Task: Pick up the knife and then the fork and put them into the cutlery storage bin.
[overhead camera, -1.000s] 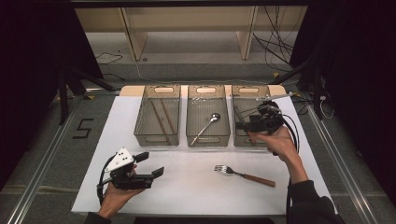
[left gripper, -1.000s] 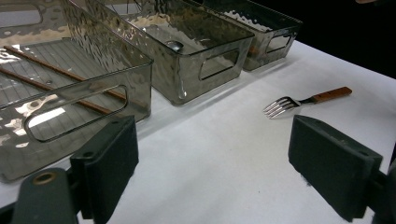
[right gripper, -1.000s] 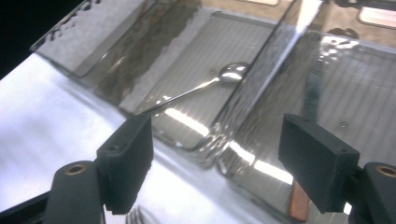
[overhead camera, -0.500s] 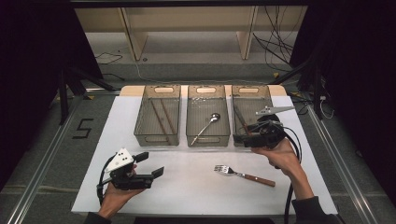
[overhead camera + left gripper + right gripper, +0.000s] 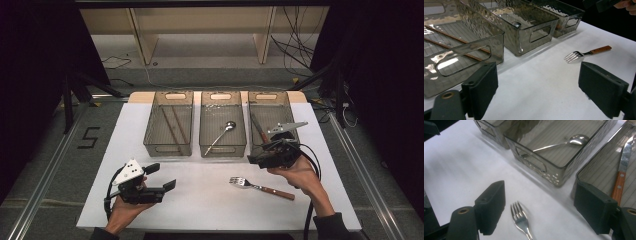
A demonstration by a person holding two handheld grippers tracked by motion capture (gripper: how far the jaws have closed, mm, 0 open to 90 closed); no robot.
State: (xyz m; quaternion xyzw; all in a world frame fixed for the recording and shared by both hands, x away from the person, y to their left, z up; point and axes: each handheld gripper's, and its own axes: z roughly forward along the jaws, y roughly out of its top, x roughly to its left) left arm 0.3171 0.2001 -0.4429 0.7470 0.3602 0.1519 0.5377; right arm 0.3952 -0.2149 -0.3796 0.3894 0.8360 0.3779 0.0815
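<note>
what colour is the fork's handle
Reddish-brown wood on the fork, behind a silver metal head; the left gripper view shows it best.

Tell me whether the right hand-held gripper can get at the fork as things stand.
Probably yes: the right hand-held gripper hangs open just above the fork, which lies alone on the white table.

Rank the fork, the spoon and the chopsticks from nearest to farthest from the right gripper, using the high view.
1. Fork: on the table, just below the right gripper.
2. Spoon: in the middle bin.
3. Chopsticks: in the left bin, farthest.
</note>
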